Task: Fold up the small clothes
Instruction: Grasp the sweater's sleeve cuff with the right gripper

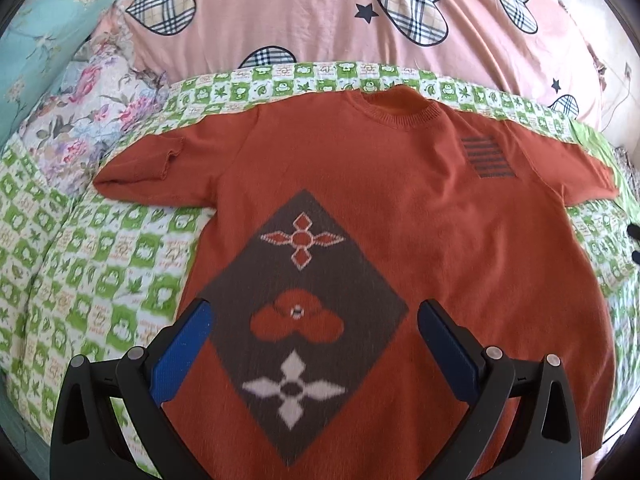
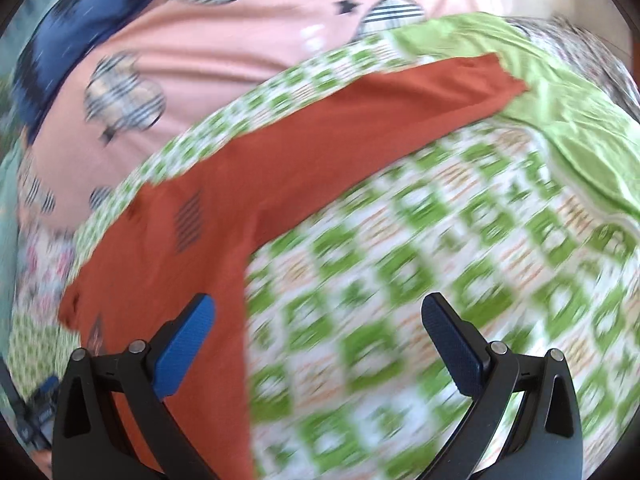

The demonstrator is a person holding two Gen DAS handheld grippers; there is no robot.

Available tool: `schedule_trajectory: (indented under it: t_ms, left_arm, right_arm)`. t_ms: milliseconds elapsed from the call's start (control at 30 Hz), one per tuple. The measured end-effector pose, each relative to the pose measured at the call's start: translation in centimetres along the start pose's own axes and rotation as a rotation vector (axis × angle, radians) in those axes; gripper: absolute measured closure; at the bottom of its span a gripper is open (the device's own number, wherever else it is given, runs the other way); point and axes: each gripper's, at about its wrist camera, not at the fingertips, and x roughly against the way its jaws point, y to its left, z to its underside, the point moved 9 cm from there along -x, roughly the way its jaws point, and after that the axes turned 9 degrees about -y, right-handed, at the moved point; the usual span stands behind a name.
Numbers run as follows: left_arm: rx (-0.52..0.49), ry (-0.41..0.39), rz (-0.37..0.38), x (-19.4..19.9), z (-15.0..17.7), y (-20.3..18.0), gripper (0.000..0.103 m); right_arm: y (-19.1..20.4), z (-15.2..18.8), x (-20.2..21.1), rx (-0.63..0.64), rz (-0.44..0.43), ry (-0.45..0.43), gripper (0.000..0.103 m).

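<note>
One orange sweater (image 1: pixel 400 208), spread flat, front up, on green-checked bedsheet (image 1: pixel 120 264). Two sleeves out sideways. One grey diamond panel (image 1: pixel 304 320) holding three flower motifs; one striped chest patch (image 1: pixel 486 157).
Left gripper (image 1: pixel 314 328): jaws wide, empty, above sweater's lower front.
Right gripper (image 2: pixel 318 332): jaws wide, empty, over sweater's side edge.
Right wrist view, blurred, alone shows full sleeve (image 2: pixel 400 96) reaching plain green cloth (image 2: pixel 580 128).
Pink heart-print quilt (image 1: pixel 320 16) behind.

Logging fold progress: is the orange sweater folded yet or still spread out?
Spread out. The orange sweater lies flat, front up, on the green checked sheet, both sleeves extended sideways; both grippers are open, holding nothing.
</note>
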Motion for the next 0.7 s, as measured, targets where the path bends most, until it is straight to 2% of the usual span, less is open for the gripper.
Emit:
schedule_trajectory:
  t_ms: [67, 133, 200, 267, 333, 400, 467, 533, 567, 600, 633, 700]
  left_arm:
    - [-0.008, -0.004, -0.005, -0.5, -0.6, -0.2, 0.001]
    - [-0.015, -0.006, -0.003, -1.0, -1.1, -0.6, 0.001]
    - [-0.021, -0.003, -0.006, -1.6, -1.5, -0.9, 0.001]
    - [-0.031, 0.013, -0.010, -2.4, -1.5, -1.4, 0.001]
    - [-0.032, 0.034, -0.007, -3.2, -1.3, -1.8, 0.001]
    - [-0.032, 0.055, -0.005, -3.9, -0.9, -2.2, 0.001]
    - [-0.039, 0.072, -0.008, -4.6, -0.5, -2.6, 0.001]
    - [-0.047, 0.090, -0.013, -5.3, -0.3, -3.0, 0.001]
    - [-0.047, 0.099, -0.012, -5.6, -0.2, -3.2, 0.001]
    - [-0.045, 0.105, -0.009, -5.9, -0.1, -3.4, 0.001]
    - [-0.041, 0.112, -0.008, -6.2, -0.1, -3.5, 0.001]
    - [-0.037, 0.117, -0.006, -6.4, -0.2, -3.6, 0.001]
  right_arm:
    - [-3.3, -3.2, -1.1, -0.049, 0.034, -0.052, 0.001]
    - [-6.9, -6.5, -2.2, -0.101, 0.085, -0.093, 0.008]
    - [-10.1, -9.1, -3.3, -0.164, 0.121, -0.116, 0.023]
    - [-13.7, -12.1, -4.4, -0.216, 0.152, -0.150, 0.028]
    - [-17.0, -15.0, -5.9, -0.240, 0.234, -0.180, 0.031]
    - [-19.0, -16.6, -6.8, -0.244, 0.272, -0.198, 0.036]
    - [-20.7, -17.9, -8.1, -0.267, 0.281, -0.200, 0.036]
    - [-22.3, -18.5, -10.2, -0.323, 0.270, -0.183, 0.044]
    - [-22.7, -18.5, -11.3, -0.365, 0.247, -0.172, 0.057]
    - [-22.8, -18.6, -11.8, -0.379, 0.237, -0.172, 0.080]
    - [-22.7, -18.8, -12.1, -0.380, 0.229, -0.169, 0.090]
    - [-21.5, -19.3, -12.1, -0.372, 0.199, -0.180, 0.093]
